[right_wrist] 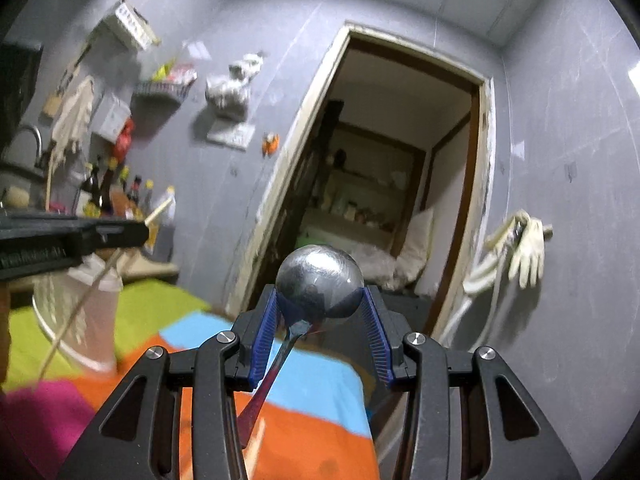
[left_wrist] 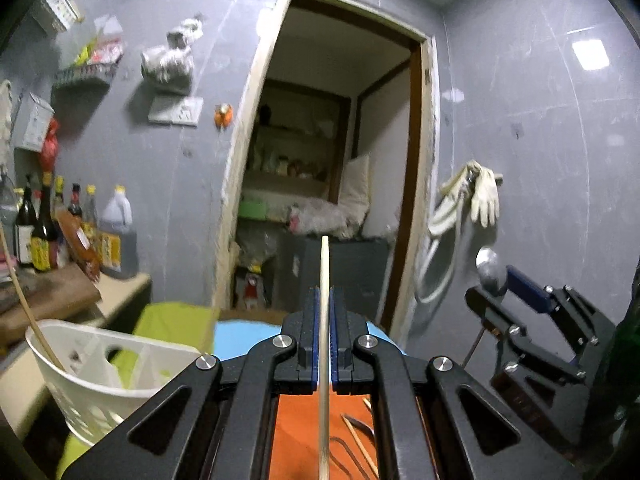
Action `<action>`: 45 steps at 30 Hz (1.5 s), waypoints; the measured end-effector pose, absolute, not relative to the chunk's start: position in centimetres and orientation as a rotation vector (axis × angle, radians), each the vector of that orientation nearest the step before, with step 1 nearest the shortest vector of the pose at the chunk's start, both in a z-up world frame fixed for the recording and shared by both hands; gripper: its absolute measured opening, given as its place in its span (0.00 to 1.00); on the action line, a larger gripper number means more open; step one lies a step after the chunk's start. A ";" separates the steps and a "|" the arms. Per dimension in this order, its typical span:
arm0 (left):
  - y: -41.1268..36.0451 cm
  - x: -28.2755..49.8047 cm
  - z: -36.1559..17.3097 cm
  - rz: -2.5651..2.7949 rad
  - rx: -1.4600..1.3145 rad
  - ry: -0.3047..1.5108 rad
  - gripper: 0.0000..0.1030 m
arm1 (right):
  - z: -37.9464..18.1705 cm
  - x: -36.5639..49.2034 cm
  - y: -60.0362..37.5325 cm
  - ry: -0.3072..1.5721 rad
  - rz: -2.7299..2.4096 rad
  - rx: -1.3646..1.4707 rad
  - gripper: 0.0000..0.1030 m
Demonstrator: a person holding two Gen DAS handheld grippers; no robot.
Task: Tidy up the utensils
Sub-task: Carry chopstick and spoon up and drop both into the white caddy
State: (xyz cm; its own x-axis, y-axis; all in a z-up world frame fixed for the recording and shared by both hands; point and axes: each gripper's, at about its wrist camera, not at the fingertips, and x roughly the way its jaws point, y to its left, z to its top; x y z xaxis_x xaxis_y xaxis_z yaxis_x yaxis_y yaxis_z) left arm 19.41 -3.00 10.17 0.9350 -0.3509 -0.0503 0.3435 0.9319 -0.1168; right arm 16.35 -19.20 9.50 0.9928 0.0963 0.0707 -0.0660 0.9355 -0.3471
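Observation:
My left gripper [left_wrist: 324, 300] is shut on a pale wooden chopstick [left_wrist: 324, 264] that stands upright between the blue pads. In the right wrist view the same gripper [right_wrist: 140, 232] reaches in from the left with the chopstick [right_wrist: 158, 212] poking out. My right gripper [right_wrist: 320, 300] is shut on a metal spoon [right_wrist: 320, 284], the pads pressing the bowl's sides and the handle hanging down. From the left wrist view the right gripper [left_wrist: 498, 280] with the spoon [left_wrist: 490, 268] is at the right. A white slotted holder [left_wrist: 92, 364] stands lower left with another chopstick [left_wrist: 28, 312] in it.
More chopsticks and a metal utensil [left_wrist: 356, 436] lie on the striped orange, blue and green cloth [right_wrist: 320, 420]. Sauce bottles [left_wrist: 52, 232] crowd a counter at the left. A doorway [left_wrist: 332, 160] opens ahead, and gloves [left_wrist: 480, 196] hang on the wall to the right.

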 end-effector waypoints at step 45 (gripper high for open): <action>16.0 26.5 9.7 0.016 -0.315 0.014 0.02 | 7.6 24.9 -2.0 0.072 0.367 -0.310 0.39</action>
